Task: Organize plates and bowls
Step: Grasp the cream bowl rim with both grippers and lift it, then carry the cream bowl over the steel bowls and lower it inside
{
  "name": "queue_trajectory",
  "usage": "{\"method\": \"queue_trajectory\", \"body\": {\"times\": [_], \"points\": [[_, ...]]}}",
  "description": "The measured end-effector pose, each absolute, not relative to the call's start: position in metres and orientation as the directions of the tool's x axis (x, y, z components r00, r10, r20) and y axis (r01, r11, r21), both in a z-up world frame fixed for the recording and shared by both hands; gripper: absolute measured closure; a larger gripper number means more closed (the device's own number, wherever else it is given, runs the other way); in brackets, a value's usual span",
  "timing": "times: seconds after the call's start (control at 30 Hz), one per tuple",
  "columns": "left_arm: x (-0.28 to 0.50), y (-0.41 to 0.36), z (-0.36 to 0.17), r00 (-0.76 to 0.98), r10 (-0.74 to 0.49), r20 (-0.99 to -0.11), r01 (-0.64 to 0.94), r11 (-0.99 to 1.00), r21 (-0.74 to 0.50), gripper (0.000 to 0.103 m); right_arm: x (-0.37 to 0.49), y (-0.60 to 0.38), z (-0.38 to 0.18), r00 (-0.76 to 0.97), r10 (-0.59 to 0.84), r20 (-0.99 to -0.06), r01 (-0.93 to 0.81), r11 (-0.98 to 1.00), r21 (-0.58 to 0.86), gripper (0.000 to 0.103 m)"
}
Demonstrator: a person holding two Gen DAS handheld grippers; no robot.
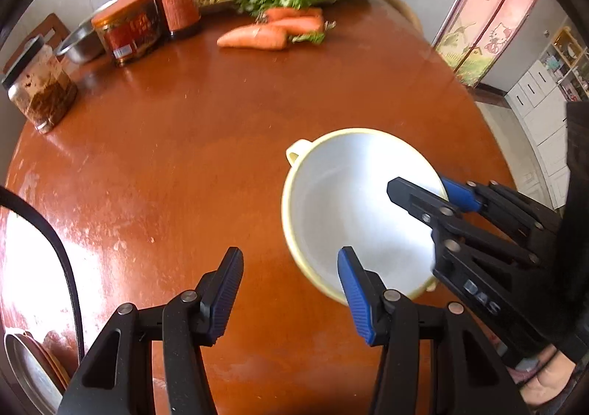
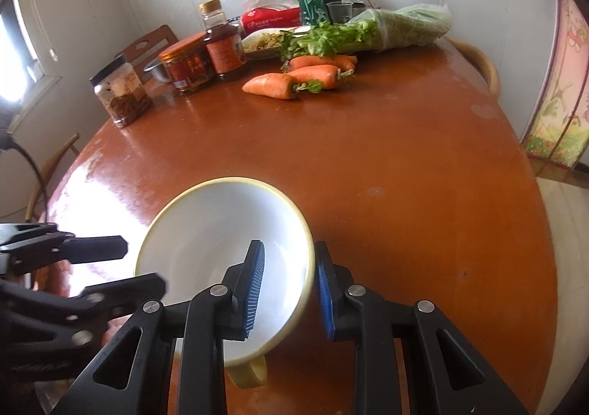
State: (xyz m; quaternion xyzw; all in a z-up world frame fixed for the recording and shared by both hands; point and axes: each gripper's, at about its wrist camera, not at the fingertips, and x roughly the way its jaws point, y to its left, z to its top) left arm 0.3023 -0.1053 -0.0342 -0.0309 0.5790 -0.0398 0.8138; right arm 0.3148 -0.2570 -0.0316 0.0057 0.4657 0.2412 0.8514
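So there's one white bowl [image 2: 221,249] with a pale yellow rim and little yellow side handles sitting on the round reddish-brown worktop [image 2: 386,157], on the near half of it. In the right wrist view the right tongs [image 2: 289,289] are straddling the bowl's rim at about its 4 o'clock: one blue pad inside the bowl, the other outside against the wall, so they look clenched onto the rim with the wall sandwiched between them. One handle pokes out at the bowl's 6 o'clock, just under those tongs. In the left wrist view the bowl [image 1: 342,194] sits over at 3 o'clock from the left tongs [image 1: 291,291]; their right blue pad overlaps the bowl's near rim around its 6 o'clock, and the left pad hangs over bare wood, well apart from the bowl. Those are released, wide gap, nothing between the pads, though I can't tell if that one pad is actually touching the rim. You can see the right tongs [image 1: 427,194] reaching in from 3 o'clock there too, biting the rim on that side, with the other handle showing at the bowl's 11 o'clock. Far end of the worktop, up at 12 o'clock: three carrots [image 2: 305,78], a bagged bunch of celery [image 2: 368,32], a few sauce jars [image 2: 189,63], a dark bottle [image 2: 222,46] and a small steel bowl [image 1: 81,43]. At 7 o'clock in the left view the edge of a plate [image 1: 25,367] peeks in.
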Motion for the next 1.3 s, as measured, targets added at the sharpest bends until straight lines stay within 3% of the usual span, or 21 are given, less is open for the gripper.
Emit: {"method": "queue_trajectory", "body": {"times": [0.1, 0.3, 0.63, 1.3], "points": [[0.301, -0.104, -0.045, 0.270, -0.209, -0.940, 0.056, 0.978, -0.201, 0.058, 0.308, -0.254, -0.032, 0.429, 0.460, -0.778, -0.416, 0.865, 0.282, 0.077], [0.293, -0.100, -0.039, 0.297, -0.184, -0.937, 0.046, 0.983, -0.178, 0.074, 0.297, -0.249, -0.029, 0.448, 0.424, -0.787, -0.404, 0.881, 0.246, 0.077], [0.264, -0.071, 0.000, 0.425, -0.224, -0.877, 0.021, 0.971, -0.238, 0.074, 0.274, -0.241, 0.006, 0.491, 0.471, -0.733, -0.429, 0.863, 0.268, 0.078], [0.168, -0.022, 0.075, 0.616, -0.163, -0.771, -0.001, 0.978, -0.208, 0.074, 0.182, -0.191, 0.091, 0.584, 0.531, -0.613, -0.540, 0.819, 0.194, 0.078]]}}
